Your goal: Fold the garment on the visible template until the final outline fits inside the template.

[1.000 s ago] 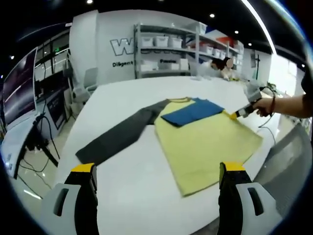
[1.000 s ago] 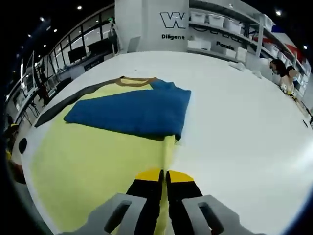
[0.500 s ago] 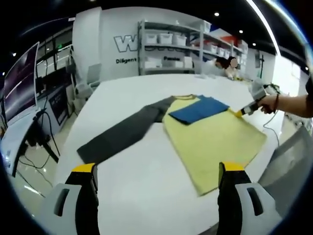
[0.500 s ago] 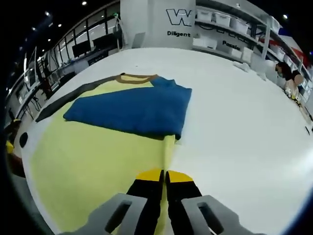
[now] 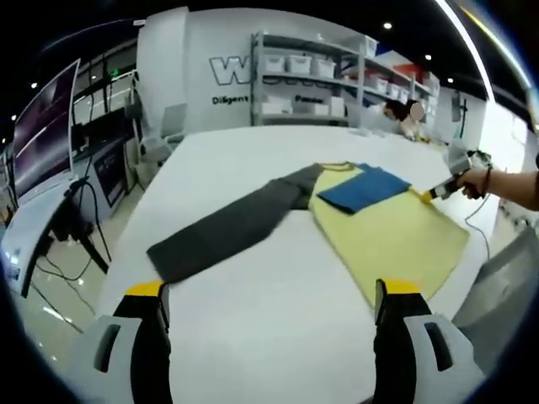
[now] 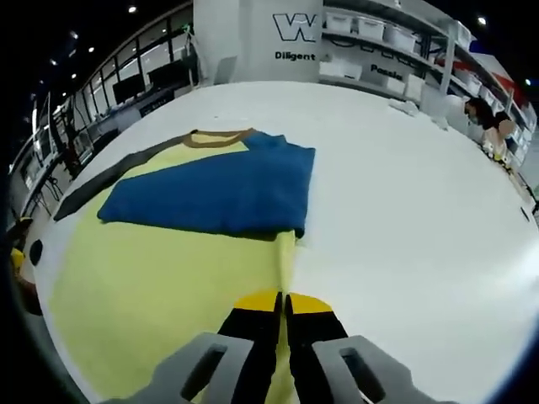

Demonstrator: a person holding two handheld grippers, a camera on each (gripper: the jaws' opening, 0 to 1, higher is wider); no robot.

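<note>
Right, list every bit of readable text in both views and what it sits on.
"W", cut off by the shelving: large letter on the back wall.
"Diligent": small lettering beneath it, clearest in the right gripper view.
Words behind the shelves: too blurred.
Garment: no print.

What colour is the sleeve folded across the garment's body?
Blue sleeve, best seen in the right gripper view.

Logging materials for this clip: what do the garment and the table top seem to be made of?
The garment looks like soft knit cloth, matte, in yellow, blue and grey panels: it lies limp and flat, and its blue sleeve is folded over with a rounded edge. The fibre cannot be told. The table top looks like a hard, smooth white sheet with a faint sheen, perhaps laminate.
</note>
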